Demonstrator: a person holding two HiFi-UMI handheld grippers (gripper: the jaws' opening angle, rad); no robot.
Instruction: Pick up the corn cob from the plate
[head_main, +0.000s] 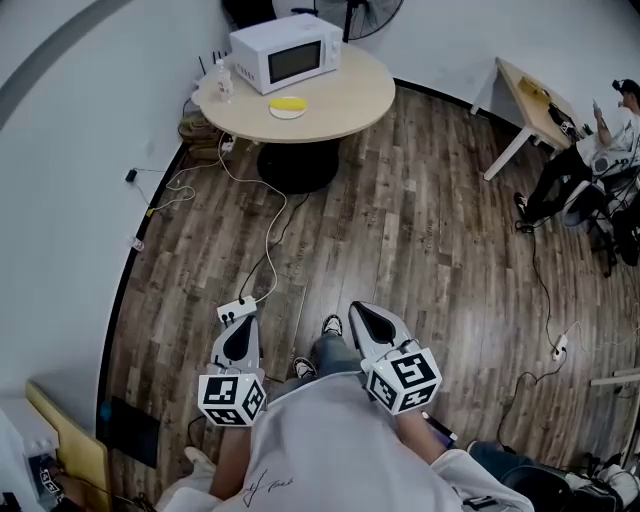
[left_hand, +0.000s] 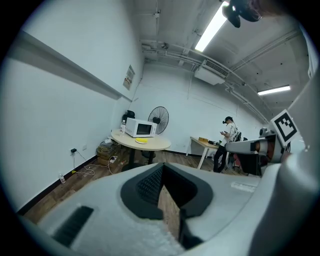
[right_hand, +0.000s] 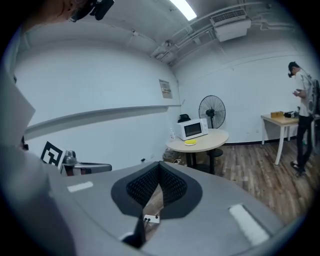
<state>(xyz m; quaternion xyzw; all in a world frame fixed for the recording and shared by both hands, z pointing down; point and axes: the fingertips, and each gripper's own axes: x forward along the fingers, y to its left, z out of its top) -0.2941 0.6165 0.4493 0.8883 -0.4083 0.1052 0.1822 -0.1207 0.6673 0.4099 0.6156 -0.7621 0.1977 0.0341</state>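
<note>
The yellow corn cob (head_main: 288, 103) lies on a small white plate (head_main: 287, 114) on the round table (head_main: 350, 95), far ahead of me across the wooden floor. In the left gripper view the corn cob (left_hand: 143, 140) is small and distant, and the same holds for the corn cob (right_hand: 190, 142) in the right gripper view. My left gripper (head_main: 243, 320) and right gripper (head_main: 358, 310) are held side by side close to my body, pointing toward the table. The left gripper (left_hand: 162, 166) has its jaws together with nothing between them. So does the right gripper (right_hand: 160, 165).
A white microwave (head_main: 285, 50) and a small bottle (head_main: 222, 80) stand on the table, with a fan (head_main: 370, 12) behind it. A power strip (head_main: 237, 309) and cables lie on the floor near the left wall. A person (head_main: 600, 150) is by a desk (head_main: 530, 100) at the right.
</note>
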